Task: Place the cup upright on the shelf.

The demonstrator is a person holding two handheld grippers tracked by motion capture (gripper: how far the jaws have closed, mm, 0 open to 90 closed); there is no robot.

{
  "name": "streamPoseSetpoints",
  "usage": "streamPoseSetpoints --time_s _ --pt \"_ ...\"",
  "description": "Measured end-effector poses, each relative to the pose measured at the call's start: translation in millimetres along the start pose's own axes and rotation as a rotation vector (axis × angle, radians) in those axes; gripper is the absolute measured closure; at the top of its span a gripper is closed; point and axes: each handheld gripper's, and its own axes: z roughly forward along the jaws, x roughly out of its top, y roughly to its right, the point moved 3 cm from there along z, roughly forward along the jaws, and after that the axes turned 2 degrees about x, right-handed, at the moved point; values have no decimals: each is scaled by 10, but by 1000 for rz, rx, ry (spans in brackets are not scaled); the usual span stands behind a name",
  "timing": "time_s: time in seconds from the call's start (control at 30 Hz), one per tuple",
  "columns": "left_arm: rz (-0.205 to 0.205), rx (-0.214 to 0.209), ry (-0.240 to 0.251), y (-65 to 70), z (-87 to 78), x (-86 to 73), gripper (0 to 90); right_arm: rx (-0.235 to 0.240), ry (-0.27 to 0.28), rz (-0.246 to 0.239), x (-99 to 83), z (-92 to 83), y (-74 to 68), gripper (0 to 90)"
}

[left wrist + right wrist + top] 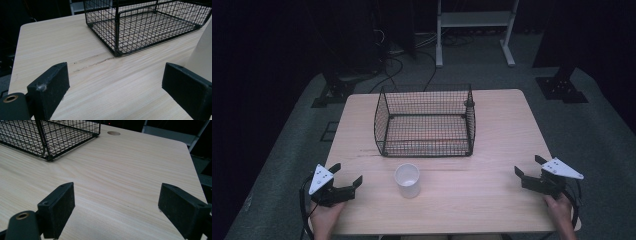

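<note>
A big wooden table sits in a dark room. It is light in colour and has a small round hole near its far edge.

Next in size is a black wire basket. It stands in the middle of the far half of the table. It has wire walls on three sides, and the side away from the person looks lower. Nothing is inside it.

Then come the two grippers. The left gripper is near the front left corner of the table, held by a hand. Its two black jaws are wide apart. Nothing is between them, just bare table. It points toward the basket and the cup.

The right gripper is near the front right corner, held by the other hand. Its jaws are wide apart too, and they hold nothing.

The smallest thing is a white cup. It stands upright in front of the basket, close to it but not touching. It is between the two grippers, nearer the left one. Neither gripper touches it.
</note>
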Motion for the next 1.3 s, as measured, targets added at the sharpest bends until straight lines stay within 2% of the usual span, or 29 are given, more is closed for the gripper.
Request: streamPoseSetpoints --time_s 0.37,0.63,0.9,1.07,1.3 --pt "11 -14 5 37 8 19 67 -2 -1 2 0 2 2 131" --pt "36 -32 6 96 10 53 54 -5 -3 0 1 4 0 131" --pt "44 -80 4 161 31 111 33 -8 -4 -3 1 6 -2 130" --pt "77 -108 -5 241 56 169 25 -7 -4 -4 2 7 -2 131" --pt "97 -161 -8 328 56 201 24 -7 -6 -4 2 8 -4 131"
